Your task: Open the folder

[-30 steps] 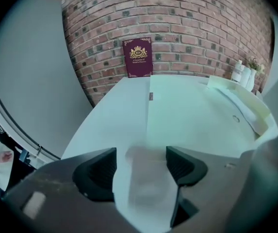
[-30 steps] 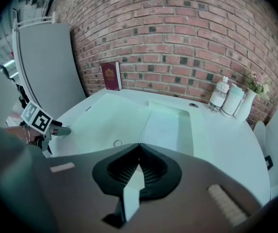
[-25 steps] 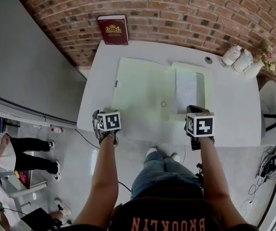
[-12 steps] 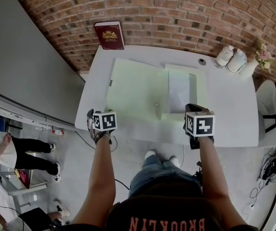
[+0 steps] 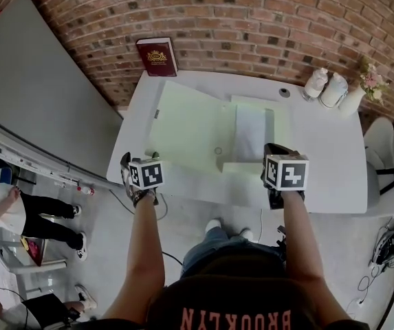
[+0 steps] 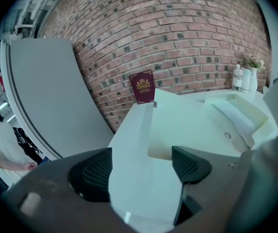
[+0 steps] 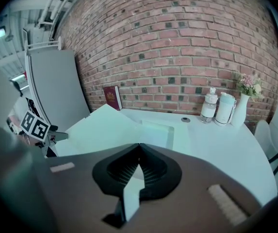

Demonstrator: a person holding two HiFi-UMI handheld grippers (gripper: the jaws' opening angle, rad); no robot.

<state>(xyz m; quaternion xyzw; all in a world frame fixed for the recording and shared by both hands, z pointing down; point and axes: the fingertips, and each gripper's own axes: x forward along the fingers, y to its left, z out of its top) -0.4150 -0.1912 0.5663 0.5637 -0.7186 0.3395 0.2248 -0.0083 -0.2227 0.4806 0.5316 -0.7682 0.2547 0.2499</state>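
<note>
Folder lies spread flat on the table, cover swung left, so the opening looks done. Left gripper sits at the near edge, jaws wide and empty; right gripper is closed on nothing (both seemingly parked clear).

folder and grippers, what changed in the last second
The left gripper eased slightly left, away from the folder, jaws open. The right gripper stays shut on the folder's near edge, where a flap now shows more. The book and the bottles stayed put.
</note>
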